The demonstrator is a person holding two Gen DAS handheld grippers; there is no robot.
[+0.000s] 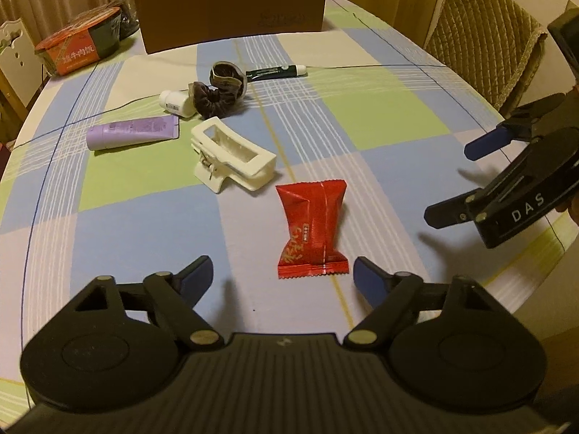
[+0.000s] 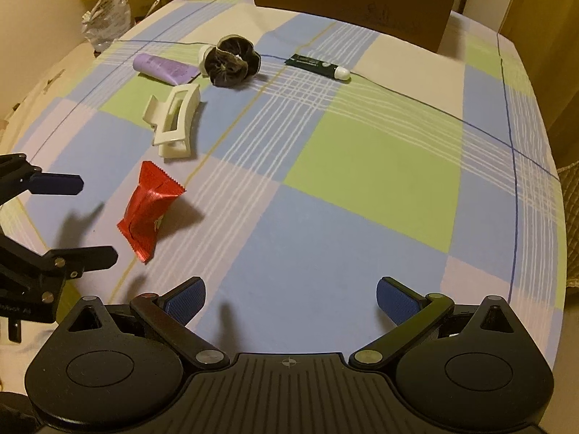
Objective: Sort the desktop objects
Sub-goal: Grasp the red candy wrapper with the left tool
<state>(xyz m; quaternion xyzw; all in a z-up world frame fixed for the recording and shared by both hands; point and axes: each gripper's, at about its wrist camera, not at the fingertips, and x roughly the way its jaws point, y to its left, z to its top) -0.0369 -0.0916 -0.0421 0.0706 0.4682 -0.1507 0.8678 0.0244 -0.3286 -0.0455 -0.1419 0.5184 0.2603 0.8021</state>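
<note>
A red snack packet (image 1: 313, 229) (image 2: 148, 209) lies on the checked tablecloth just ahead of my left gripper (image 1: 284, 276), which is open and empty. Beyond it lie a white hair claw (image 1: 231, 155) (image 2: 175, 123), a purple tube (image 1: 134, 132) (image 2: 164, 68), a dark scrunchie (image 1: 220, 88) (image 2: 231, 61), a small white bottle (image 1: 175, 103) and a dark green tube (image 1: 277, 71) (image 2: 318, 67). My right gripper (image 2: 289, 298) (image 1: 457, 177) hovers open over bare cloth, to the right of the packet.
A brown cardboard box (image 1: 231, 11) (image 2: 354, 3) stands open at the table's far side. An instant-noodle bowl (image 1: 81, 41) sits far left of it. A padded chair (image 1: 485, 36) stands at the right edge. Bags and boxes (image 2: 115, 7) crowd the floor beyond the table.
</note>
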